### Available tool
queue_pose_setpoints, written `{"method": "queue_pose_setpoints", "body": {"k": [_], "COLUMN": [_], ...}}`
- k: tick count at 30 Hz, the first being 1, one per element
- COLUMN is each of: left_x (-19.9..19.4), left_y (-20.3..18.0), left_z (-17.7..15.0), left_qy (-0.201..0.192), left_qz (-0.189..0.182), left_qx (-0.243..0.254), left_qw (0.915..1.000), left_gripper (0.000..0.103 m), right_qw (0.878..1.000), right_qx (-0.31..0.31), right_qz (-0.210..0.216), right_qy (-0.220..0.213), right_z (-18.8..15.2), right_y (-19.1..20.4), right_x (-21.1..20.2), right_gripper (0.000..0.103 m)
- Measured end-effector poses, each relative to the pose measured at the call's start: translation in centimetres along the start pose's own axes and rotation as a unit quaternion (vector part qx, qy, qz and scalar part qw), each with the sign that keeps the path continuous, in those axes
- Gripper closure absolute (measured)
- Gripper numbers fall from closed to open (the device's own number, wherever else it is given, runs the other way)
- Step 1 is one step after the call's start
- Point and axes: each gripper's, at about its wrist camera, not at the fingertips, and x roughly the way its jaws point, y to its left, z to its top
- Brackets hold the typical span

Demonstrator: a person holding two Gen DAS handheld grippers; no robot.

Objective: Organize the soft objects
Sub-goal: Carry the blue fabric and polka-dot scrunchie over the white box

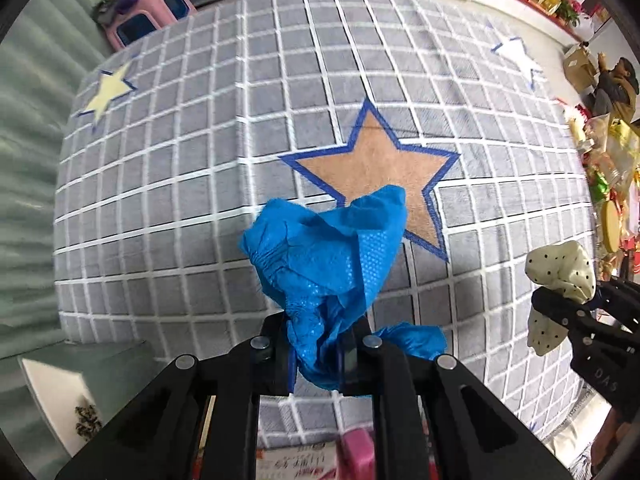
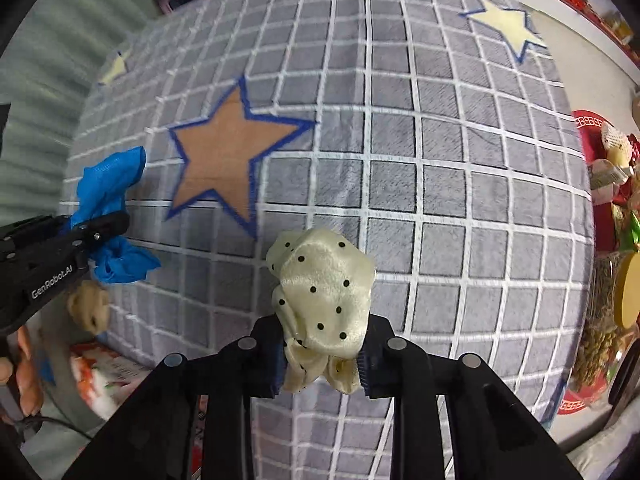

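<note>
Left gripper [image 1: 320, 354] clamped tight on a crumpled blue non-woven cloth [image 1: 326, 264], held above the grey grid-patterned rug [image 1: 180, 208]. Right gripper [image 2: 322, 360] closed on a cream polka-dot satin scrunchie [image 2: 324, 300], likewise above the rug. Seen only from the right wrist: a beige plush lump [image 2: 89, 306] at the rug's near left edge, bare fingers [image 2: 28, 368] behind the left gripper. Only from the left wrist: a white box [image 1: 56, 392] near left, a pink stool [image 1: 152, 12] far beyond the rug. Between both loads, farther off, a tan star [image 1: 376, 172] outlined in blue.
</note>
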Motion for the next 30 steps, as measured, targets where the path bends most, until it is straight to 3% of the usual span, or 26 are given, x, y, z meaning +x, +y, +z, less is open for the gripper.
{"method": "queue_pose_setpoints", "body": {"k": [4,8,10,16,26,30], "left_x": [-3.0,-5.9,-6.0,-8.9,-11.8,-12.3], "left_y": [0.8,2.1,4.6,5.2,6.9,7.7], "left_z": [-1.5,-5.0,-7.3,-12.1,-18.9,-21.1], "left_qy": [-0.02,-0.034,-0.04,-0.055,-0.042,-0.043], "left_qz": [-0.001,-0.004,-0.012,-0.016,-0.043,-0.036], "left_qx": [0.002,0.01,0.013,0.056,0.098,0.114], "left_qw": [0.9998,0.9994,0.9991,0.9968,0.9934,0.9919], "left_gripper": [0.088,0.088,0.088,0.088,0.088,0.088], "right_qw": [1.0,0.999,0.999,0.997,0.995,0.996], "right_qx": [-0.008,-0.018,-0.028,-0.048,-0.056,-0.057], "right_qz": [0.012,0.022,0.022,0.029,0.046,0.045], "right_qy": [-0.019,-0.029,-0.034,-0.056,-0.067,-0.058], "right_z": [-1.1,-1.3,-1.7,-3.5,-8.3,-10.7], "right_y": [1.2,3.3,4.5,8.2,13.2,15.0], "right_x": [-3.2,-5.8,-7.0,-10.6,-14.8,-15.3], "right_gripper": [0.074,0.074,0.074,0.074,0.074,0.074]}}
